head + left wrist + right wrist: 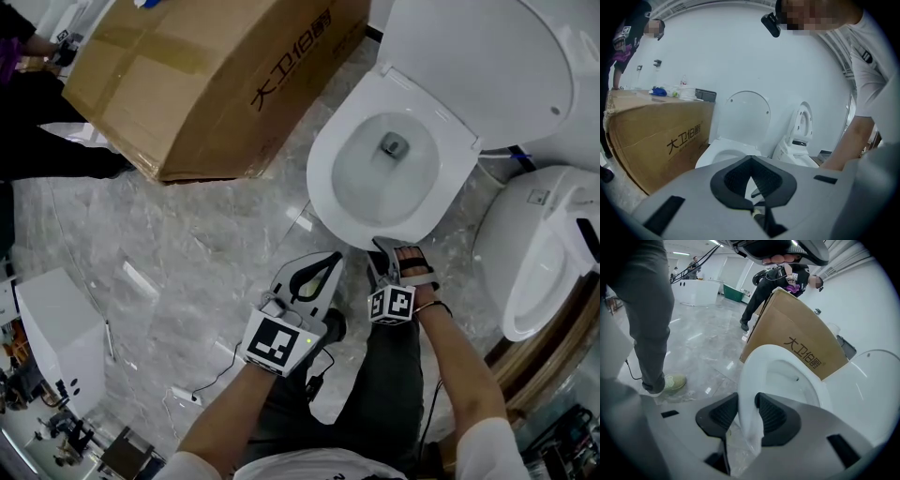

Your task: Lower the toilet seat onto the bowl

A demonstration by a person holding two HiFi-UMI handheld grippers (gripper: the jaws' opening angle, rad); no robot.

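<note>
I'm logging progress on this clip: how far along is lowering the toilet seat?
Done, it seems: the white oval toilet seat lies flat on the bowl, while the white lid stands up behind. In hand: the right gripper straddles the seat's front edge, jaws apart, not clamping. The left gripper is shut and empty. Left: probably only drawing the right gripper clear.

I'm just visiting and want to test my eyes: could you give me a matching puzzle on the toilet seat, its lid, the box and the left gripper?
Things:
1. toilet seat
2. lid
3. cardboard box
4. left gripper

States:
A. brown, standing on the floor
B. raised behind the bowl
C. empty, jaws together
D. front rim between the jaws of the right gripper

Pairs: 1-D, 2-B, 3-A, 4-C.
</note>
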